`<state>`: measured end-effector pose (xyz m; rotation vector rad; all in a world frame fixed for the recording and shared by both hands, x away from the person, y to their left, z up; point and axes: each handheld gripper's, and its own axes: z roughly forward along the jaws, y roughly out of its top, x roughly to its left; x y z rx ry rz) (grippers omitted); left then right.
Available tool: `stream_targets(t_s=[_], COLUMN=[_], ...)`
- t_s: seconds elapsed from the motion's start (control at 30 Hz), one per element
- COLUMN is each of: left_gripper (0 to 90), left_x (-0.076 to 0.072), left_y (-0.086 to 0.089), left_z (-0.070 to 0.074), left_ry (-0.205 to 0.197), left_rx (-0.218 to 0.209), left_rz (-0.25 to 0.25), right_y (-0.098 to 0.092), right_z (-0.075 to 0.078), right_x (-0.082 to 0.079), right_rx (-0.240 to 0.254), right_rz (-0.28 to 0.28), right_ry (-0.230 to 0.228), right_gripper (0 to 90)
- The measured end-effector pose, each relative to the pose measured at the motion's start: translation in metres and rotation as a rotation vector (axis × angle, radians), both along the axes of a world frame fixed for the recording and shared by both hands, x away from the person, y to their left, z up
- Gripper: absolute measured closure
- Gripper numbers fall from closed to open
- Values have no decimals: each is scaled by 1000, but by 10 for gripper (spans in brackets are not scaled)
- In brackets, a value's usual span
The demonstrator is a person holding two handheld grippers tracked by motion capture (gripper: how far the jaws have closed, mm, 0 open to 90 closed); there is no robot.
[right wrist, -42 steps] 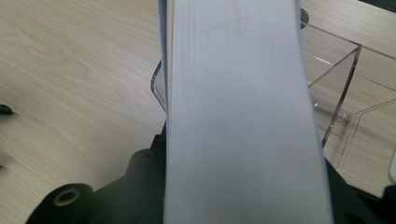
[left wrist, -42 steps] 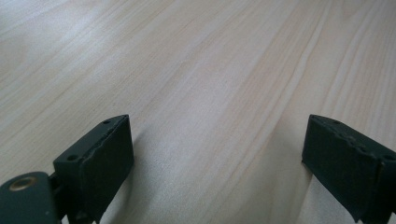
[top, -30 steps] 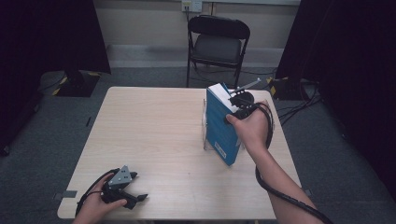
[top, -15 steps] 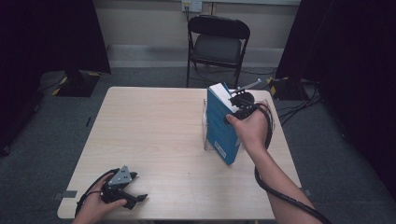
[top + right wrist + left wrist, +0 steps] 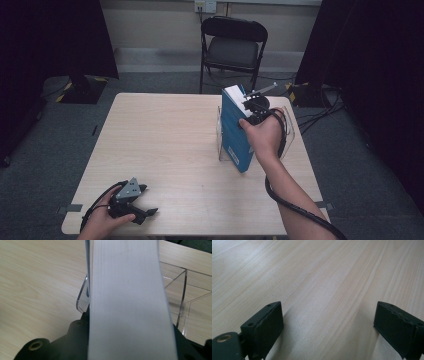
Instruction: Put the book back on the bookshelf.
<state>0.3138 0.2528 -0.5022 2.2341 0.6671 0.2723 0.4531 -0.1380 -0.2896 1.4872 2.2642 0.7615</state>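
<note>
Book (image 5: 235, 132), blue-covered with its white page edge (image 5: 127, 302) facing my right gripper's camera, stands upright at the right side of the table (image 5: 165, 145), its lower part inside a clear plastic holder (image 5: 180, 297). I have my right gripper (image 5: 252, 107) clamped across the top of the book, jaws closed on its thickness with the pages running up between them. My left gripper (image 5: 142, 207) lies on the table near the front left corner, well apart from the book, its jaws spread wide with only bare wood between them.
</note>
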Motion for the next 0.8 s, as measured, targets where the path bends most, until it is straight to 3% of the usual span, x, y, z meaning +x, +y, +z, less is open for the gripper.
stream_targets(t_s=[0.27,0.8], left_gripper=[84,84], left_x=[-1,-2], left_y=[1,2], left_z=[0,0], left_ry=[-5,2], left_rx=[-4,-2], left_rz=[-4,-7], right_y=[8,13], right_z=[-14,-14], right_x=[8,8], right_rx=[2,-15], right_rz=[-23,-35], right_ry=[-26,-26], right_gripper=[620,617])
